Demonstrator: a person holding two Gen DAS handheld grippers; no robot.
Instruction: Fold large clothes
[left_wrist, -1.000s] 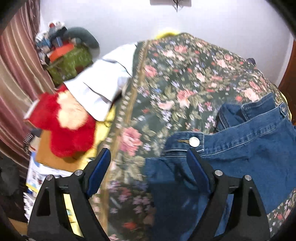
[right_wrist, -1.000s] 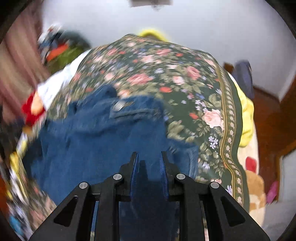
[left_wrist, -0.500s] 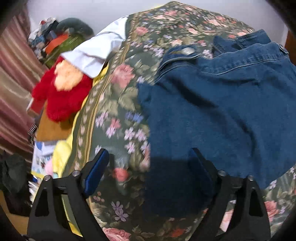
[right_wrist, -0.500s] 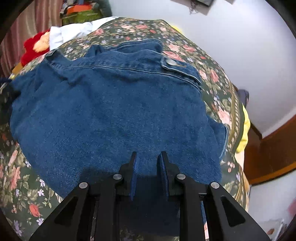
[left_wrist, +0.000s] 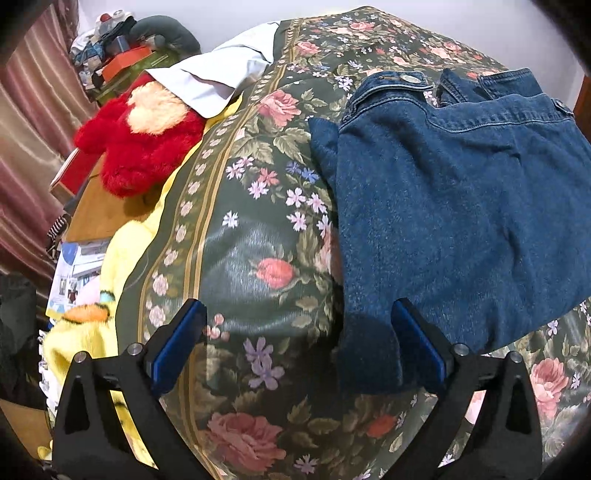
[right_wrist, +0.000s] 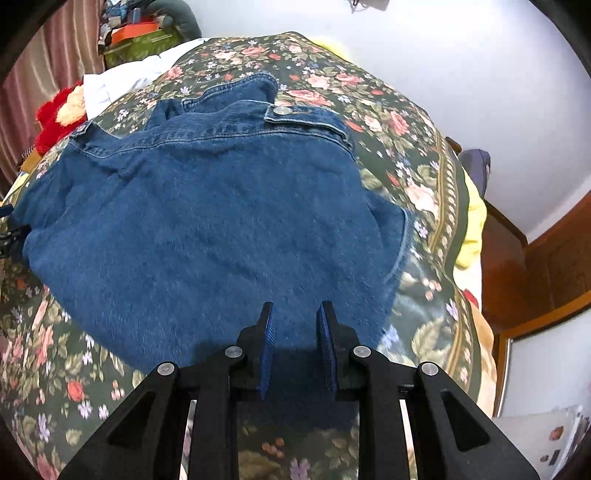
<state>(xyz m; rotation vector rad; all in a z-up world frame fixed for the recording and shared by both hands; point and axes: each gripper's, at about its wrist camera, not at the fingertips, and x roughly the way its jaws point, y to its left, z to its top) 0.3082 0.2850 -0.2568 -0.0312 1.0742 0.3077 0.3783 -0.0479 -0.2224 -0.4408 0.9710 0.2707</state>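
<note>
**Denim jacket lying folded on the floral bedspread**

The denim jacket (right_wrist: 207, 221), dark blue with metal snap buttons, is lying flat and doubled over on the floral bedspread (left_wrist: 258, 229), directly ahead of both pairs of fingers. The left gripper (left_wrist: 295, 343) is standing wide open, its jaws having just been spreading; the jacket's near corner is lying between them, unpressed. The right gripper (right_wrist: 295, 343) is pinching the jacket's near edge, jaws almost shut. The collar is pointing away from the fingers, the long axis running across them.

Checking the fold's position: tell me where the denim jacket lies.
The denim jacket lies on the floral bedspread, right of the red plush toy.
</note>
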